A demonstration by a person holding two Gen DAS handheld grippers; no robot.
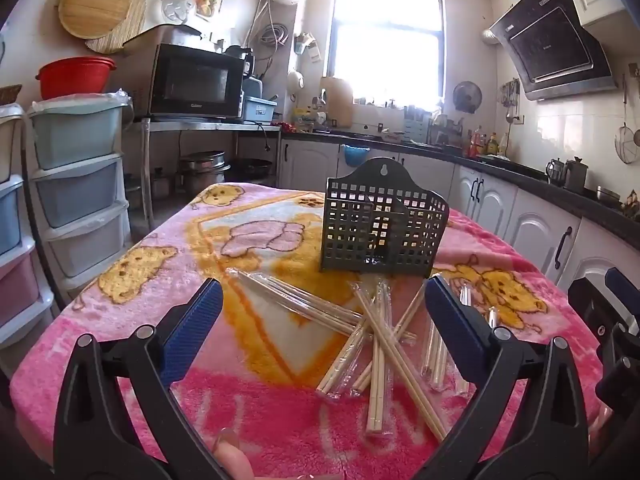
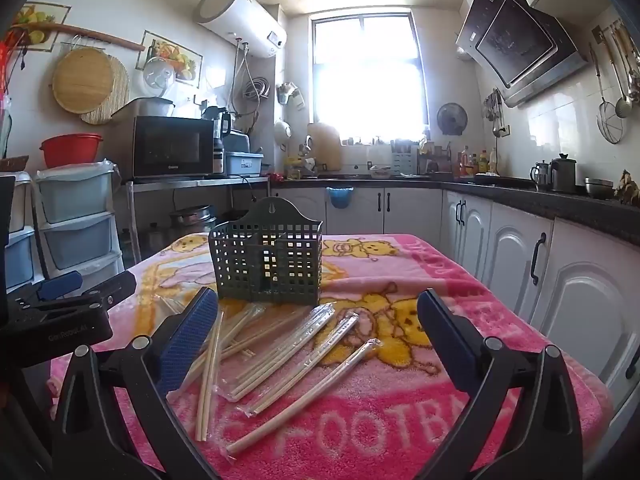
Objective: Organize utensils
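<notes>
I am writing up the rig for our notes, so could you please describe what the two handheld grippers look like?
Both match: the left gripper and the right gripper have black plastic frames with curved arms, round silver rivets at the pivots, and flat fingers faced with ribbed dark blue pads. From the right wrist view, the left gripper's black body carries small pale lettering. No cables or sleeves are visible.

This was a home kitchen: a microwave, a range hood on the tiled wall, white cabinets under a dark counter, hanging ladles, and a water heater
</notes>
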